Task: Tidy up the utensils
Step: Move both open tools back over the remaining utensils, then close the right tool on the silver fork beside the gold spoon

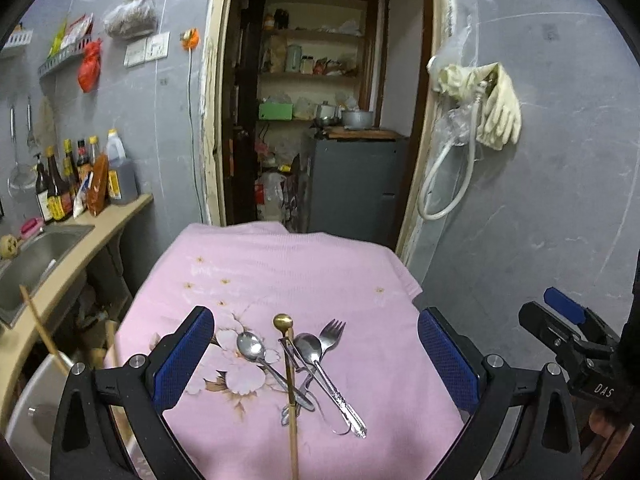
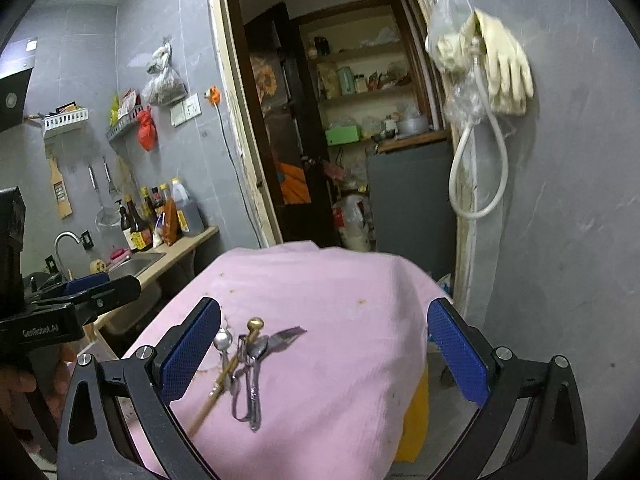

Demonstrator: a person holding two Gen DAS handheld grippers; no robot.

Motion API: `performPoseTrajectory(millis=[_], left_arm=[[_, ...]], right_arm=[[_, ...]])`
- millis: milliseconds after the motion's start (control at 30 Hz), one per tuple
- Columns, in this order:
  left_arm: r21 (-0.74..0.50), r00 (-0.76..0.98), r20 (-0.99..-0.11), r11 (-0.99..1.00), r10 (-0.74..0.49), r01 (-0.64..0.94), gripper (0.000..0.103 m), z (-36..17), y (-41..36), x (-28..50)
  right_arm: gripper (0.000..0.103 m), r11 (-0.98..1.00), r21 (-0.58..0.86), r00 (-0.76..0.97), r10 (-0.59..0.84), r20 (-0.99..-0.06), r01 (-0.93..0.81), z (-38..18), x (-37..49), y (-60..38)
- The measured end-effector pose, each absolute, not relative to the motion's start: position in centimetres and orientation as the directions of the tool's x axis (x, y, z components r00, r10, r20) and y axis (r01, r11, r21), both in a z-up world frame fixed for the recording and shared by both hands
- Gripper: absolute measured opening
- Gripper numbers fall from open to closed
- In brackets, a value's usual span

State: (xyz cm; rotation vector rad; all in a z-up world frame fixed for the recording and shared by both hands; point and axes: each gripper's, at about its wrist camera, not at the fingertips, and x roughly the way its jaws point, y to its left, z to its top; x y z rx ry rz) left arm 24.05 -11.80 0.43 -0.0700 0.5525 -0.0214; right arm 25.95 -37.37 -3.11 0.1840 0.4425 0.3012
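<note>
Both the left gripper [image 1: 314, 354] and the right gripper [image 2: 324, 346] have fingers spread wide, holding nothing, above the crossed utensils [image 1: 304, 372] at lower centre of the pink cloth [image 1: 280, 272].

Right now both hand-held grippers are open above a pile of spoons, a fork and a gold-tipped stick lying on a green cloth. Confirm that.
Not quite: the cloth is pink, not green, as the left wrist view shows. The rest holds: the left hand-held gripper and right hand-held gripper are both open above the spoons, fork and gold-tipped stick.
</note>
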Motion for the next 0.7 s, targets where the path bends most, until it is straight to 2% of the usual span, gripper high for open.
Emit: performPoseTrajectory(millis=[367, 500, 600, 700], left_arm=[[-0.097, 0.829, -0.557, 0.989, 0.041, -0.114, 0.102, -4.6, -11.6, 29.2], [-0.11, 0.8, -0.594, 0.978, 0.079, -0.178, 0.1, -7.3, -10.4, 31.0], [-0.125, 0.77, -0.632, 0.969, 0.088, -0.214, 0.091, -9.1, -9.3, 32.1], [-0.144, 0.737, -0.669, 0.958, 0.092, -0.249, 0.084, -10.6, -8.1, 33.3]], right_arm=[[0.101, 0.886, 0.323, 0.757, 0.455, -0.469, -0.332, -10.2, 33.2, -37.3], [0.09, 0.862, 0.351, 0.711, 0.502, -0.492, -0.366, -12.9, 35.4, -35.8], [0.073, 0.837, 0.383, 0.666, 0.545, -0.51, -0.391, -14.6, 36.8, -34.4], [0.063, 0.814, 0.406, 0.615, 0.581, -0.534, -0.416, -16.2, 38.0, -32.6]])
